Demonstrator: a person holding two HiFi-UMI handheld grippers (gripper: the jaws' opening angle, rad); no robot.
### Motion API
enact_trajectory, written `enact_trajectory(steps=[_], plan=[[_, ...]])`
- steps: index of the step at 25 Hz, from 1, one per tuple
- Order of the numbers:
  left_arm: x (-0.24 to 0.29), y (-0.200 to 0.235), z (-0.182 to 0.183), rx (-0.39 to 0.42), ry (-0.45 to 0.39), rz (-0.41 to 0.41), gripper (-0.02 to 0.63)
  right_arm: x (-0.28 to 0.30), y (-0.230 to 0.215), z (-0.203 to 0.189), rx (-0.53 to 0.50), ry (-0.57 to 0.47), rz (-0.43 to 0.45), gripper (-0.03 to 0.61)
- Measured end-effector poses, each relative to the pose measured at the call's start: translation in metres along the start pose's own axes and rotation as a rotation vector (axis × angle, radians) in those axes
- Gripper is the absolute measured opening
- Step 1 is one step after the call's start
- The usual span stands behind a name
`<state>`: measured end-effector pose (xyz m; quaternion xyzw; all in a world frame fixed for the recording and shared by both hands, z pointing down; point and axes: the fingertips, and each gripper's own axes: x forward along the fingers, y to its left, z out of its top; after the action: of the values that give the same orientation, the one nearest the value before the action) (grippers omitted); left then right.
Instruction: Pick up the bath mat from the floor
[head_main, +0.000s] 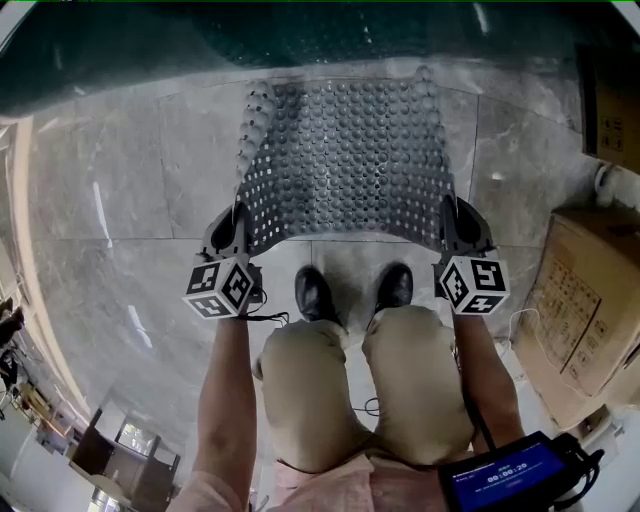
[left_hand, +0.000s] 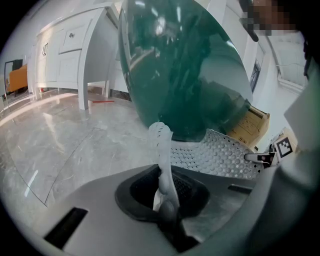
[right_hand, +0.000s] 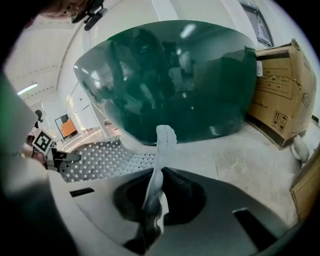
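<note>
Sloping bath mat (head_main: 345, 160), length toward tub (head_main: 300, 40)

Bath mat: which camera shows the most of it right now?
The head view: nearly the whole studded, perforated bath mat is spread between the left gripper and the right gripper. Each gripper view shows only a pinched corner in its shut jaws, plus a strip of mat off to one side.

A glossy dark green tub (right_hand: 175, 80) stands at the far side of the grey marble floor (head_main: 120, 180). Cardboard boxes (head_main: 590, 310) stand along the right. A white cabinet (left_hand: 70, 55) stands at the far left. A blue-lit screen (head_main: 505, 472) shows at the near right.
</note>
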<state>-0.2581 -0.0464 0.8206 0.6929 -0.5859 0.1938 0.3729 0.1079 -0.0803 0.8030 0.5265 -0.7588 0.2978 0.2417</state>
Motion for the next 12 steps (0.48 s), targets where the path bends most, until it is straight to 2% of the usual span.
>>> enact_trajectory(steps=[12], plan=[[-0.007, -0.025, 0.01, 0.003, 0.007, -0.045, 0.036, -0.004, 0.026, 0.011, 0.003, -0.005, 0.057, 0.025]])
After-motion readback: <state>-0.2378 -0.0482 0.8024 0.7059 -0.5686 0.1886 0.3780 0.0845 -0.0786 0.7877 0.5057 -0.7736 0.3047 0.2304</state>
